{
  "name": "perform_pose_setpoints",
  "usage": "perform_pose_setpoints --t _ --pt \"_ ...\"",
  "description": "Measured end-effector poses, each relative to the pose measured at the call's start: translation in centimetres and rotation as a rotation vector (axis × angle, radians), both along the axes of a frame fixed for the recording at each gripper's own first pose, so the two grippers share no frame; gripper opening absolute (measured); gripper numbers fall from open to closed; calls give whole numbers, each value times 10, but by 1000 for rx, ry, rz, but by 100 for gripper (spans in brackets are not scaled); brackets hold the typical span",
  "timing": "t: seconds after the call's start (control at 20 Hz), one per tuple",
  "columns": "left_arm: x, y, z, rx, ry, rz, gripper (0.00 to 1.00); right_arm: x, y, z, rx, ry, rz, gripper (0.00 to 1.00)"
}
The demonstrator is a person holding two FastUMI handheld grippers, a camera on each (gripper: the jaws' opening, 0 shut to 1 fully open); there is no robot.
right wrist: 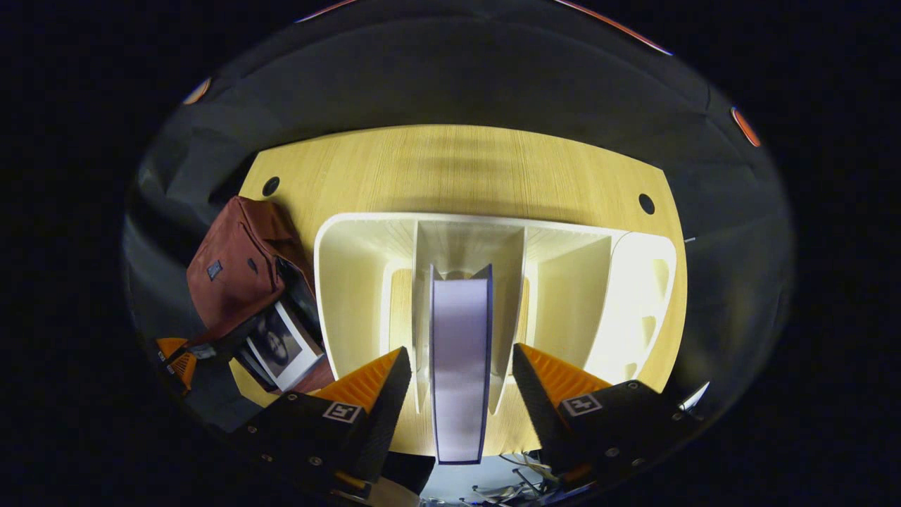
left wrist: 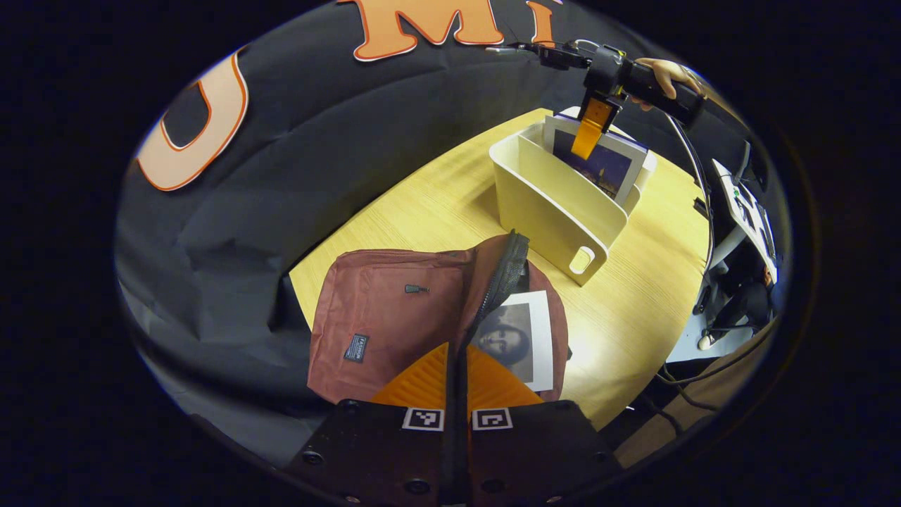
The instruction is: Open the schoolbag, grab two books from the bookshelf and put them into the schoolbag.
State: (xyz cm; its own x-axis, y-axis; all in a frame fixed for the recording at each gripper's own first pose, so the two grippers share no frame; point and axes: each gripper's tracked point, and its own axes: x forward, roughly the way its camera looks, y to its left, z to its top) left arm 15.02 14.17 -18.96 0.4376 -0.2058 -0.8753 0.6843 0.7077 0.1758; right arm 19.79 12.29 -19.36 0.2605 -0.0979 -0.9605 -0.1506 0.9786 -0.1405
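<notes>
Right tool (right wrist: 461,377): fingers apart, straddling upright book (right wrist: 460,366) in the middle slot of cream bookshelf (right wrist: 352,282) on worktop (right wrist: 457,169). Left tool (left wrist: 457,380): fingers together, clamped on the zip edge of red schoolbag (left wrist: 380,310), holding it open; a second book (left wrist: 517,338) lies inside.

Strong fisheye bending seen in both views; straight edges curved toward rims. Tabletop (left wrist: 633,296) lit brightly from above, glare patch washed out near its close edge. Booth wall left dim, folds barely resolved. Bookshelf (right wrist: 637,296) right wall overexposed; soft shadow bands cast across tabletop behind it. Left claw (left wrist: 457,373) close, slightly soft.
</notes>
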Motion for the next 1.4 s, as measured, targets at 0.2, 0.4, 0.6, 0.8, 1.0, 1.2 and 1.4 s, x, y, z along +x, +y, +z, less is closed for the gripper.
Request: perform_pose_setpoints --t 0.2,0.4,0.6,0.8,1.0,1.2,1.4 --pt "0 1 1 6 0 -5 1 3 -3 -6 6 -13 -31 36" --pt "-2 -1 1 6 1 -10 1 -2 -7 0 10 -18 -67 33" --pt "-3 -1 1 2 0 -9 1 -6 -2 32 83 -56 -104 33" --pt "-7 -2 2 0 -7 -22 1 -12 -10 91 94 -151 -118 33" --pt "-6 -1 3 0 -10 -29 1 -34 0 162 208 -284 -108 32" --pt "-3 3 6 0 -31 -24 1 -86 16 193 333 -365 -83 32" --pt "-5 3 11 14 -53 -39 1 -133 41 186 494 -400 -84 32"
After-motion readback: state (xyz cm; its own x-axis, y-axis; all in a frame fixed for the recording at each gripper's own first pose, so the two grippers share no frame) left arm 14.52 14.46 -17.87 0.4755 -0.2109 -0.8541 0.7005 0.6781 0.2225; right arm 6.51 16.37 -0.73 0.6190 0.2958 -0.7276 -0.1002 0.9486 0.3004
